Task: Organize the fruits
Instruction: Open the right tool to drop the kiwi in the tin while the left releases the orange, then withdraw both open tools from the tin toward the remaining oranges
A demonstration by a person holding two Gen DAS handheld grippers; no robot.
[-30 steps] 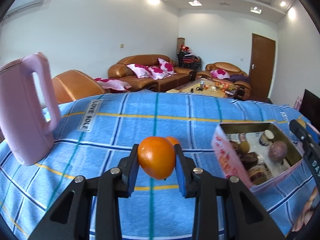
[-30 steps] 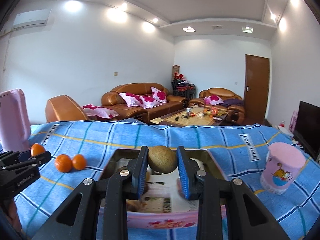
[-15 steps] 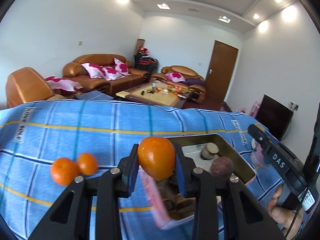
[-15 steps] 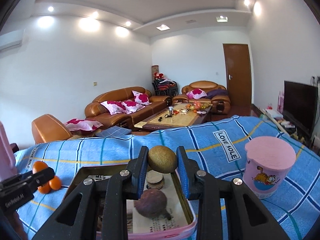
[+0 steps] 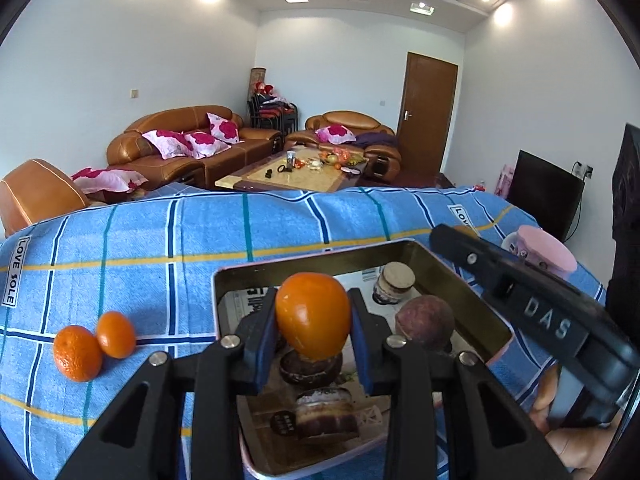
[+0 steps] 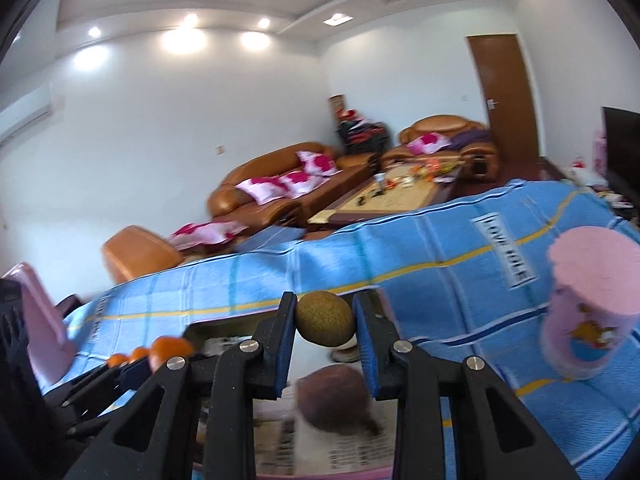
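My left gripper (image 5: 313, 328) is shut on an orange (image 5: 313, 316) and hovers over the metal tin (image 5: 320, 258) with pink outer walls. Inside the tin lie a purple-brown round fruit (image 5: 425, 320), a small jar (image 5: 394, 286) and dark round pieces under the orange. Two loose oranges (image 5: 94, 344) rest on the blue cloth to the tin's left. My right gripper (image 6: 325, 326) is shut on a brown kiwi-like fruit (image 6: 325, 323), above the tin's near part, where the purple fruit (image 6: 332, 398) shows blurred. The right gripper's body (image 5: 532, 304) crosses the left wrist view at right.
A blue checked cloth (image 5: 160, 248) covers the table. A pink cartoon cup (image 6: 588, 312) stands right of the tin. A pink jug (image 6: 44, 320) stands far left. A hand (image 5: 576, 440) shows at lower right. Sofas and a coffee table lie beyond.
The left gripper swung right with its orange, from beside the jug to over the tin. The right gripper shifted right and rolled, its view now tilted and blurred.
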